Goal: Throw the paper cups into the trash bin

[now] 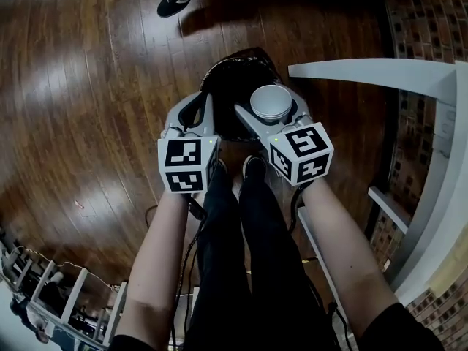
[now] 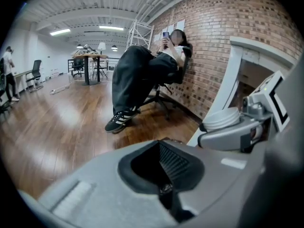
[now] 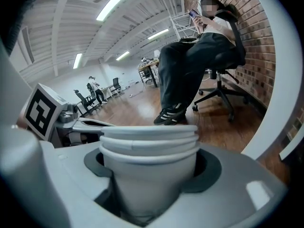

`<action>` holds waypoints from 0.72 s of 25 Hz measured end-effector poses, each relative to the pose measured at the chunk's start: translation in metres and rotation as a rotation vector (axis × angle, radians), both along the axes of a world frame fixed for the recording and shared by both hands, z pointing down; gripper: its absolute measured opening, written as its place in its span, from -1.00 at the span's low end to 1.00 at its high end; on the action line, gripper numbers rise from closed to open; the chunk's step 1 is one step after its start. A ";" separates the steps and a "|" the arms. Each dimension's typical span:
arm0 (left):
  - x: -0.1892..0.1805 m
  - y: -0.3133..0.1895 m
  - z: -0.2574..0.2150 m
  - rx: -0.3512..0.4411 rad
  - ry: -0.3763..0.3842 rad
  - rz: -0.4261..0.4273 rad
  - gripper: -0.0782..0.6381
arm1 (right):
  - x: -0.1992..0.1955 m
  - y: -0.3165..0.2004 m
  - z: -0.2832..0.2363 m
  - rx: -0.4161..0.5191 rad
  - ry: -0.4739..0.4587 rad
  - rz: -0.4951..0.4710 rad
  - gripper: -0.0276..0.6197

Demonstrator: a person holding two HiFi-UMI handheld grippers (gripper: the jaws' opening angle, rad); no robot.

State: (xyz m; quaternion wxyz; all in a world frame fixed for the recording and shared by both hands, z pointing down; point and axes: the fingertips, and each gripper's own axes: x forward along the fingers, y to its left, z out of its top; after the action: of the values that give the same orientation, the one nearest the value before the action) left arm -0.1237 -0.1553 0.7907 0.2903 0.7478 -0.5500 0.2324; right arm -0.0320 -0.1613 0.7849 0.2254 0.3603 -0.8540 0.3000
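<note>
Wood floor (image 1: 88, 86) open around bin (image 1: 221, 75); right fingers (image 1: 246, 118) clasp cups (image 1: 270, 102); left fingers (image 1: 208, 117) clenched empty.

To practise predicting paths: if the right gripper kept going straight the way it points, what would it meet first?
Probably the trash bin: the right gripper, holding the paper cups, points forward and down over its opening, though depth is unclear.

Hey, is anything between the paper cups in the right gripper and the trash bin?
Nothing visible. The right gripper holds the stacked paper cups right over the trash bin and its open mouth. The empty left gripper sits beside them, not underneath.
</note>
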 end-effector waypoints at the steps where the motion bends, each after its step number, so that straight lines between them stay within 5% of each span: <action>1: -0.001 0.001 0.006 -0.010 0.000 -0.002 -0.77 | -0.001 0.001 0.007 -0.010 0.002 -0.004 0.21; 16: 0.000 0.008 0.057 -0.083 0.013 -0.012 -0.77 | -0.006 0.010 0.073 -0.111 0.046 0.027 0.23; 18: 0.003 0.011 0.059 -0.090 0.015 -0.012 -0.77 | -0.007 0.014 0.080 -0.130 0.055 0.004 0.38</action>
State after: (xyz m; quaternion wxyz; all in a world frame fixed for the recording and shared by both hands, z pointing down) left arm -0.1209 -0.1438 0.8497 0.3291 0.7326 -0.5412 0.2493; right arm -0.0392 -0.1469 0.8645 0.2711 0.3546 -0.8254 0.3455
